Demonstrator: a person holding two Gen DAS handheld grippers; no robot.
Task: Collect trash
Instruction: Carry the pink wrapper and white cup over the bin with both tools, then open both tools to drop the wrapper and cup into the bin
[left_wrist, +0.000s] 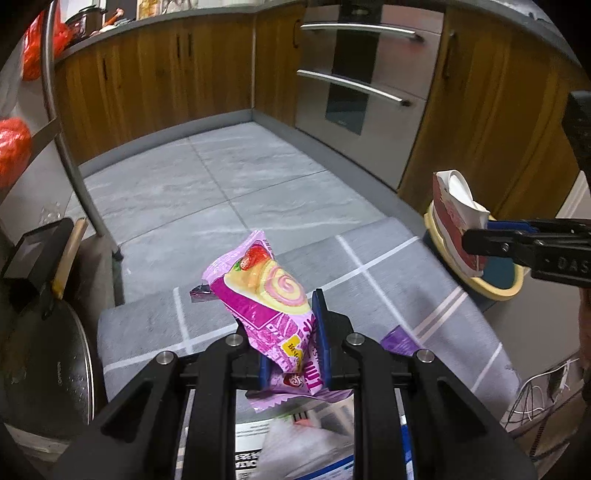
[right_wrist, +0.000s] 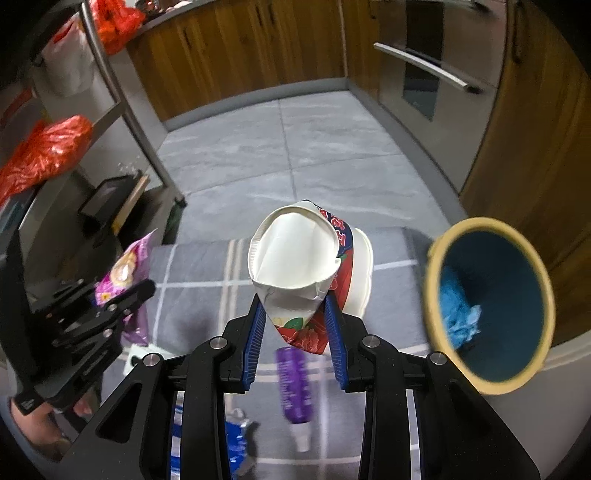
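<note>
Pink crinkled plastic snack wrapper (left_wrist: 266, 295) sits pinched in my left gripper (left_wrist: 291, 332), lifted above the grey striped mat (left_wrist: 424, 280). My right gripper (right_wrist: 295, 325) clamps a crushed white paper cup (right_wrist: 295, 258) beside the yellow-rimmed blue bin (right_wrist: 491, 302).

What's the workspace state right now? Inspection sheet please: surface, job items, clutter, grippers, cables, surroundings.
Surface: grey mat with white grid lines on a grey tiled floor.
Job's things: pink snack wrapper and crushed paper cup, both lifted; bin with yellow rim, blue crumpled item inside.
Clutter: purple tube and blue-white packet on the mat.
Grippers: left gripper jaws shut on the wrapper; right gripper jaws shut on the cup, beside the bin.
Cables: white wires off the mat's right edge.
Surroundings: wooden cabinets, steel oven, red bags on a metal rack.
</note>
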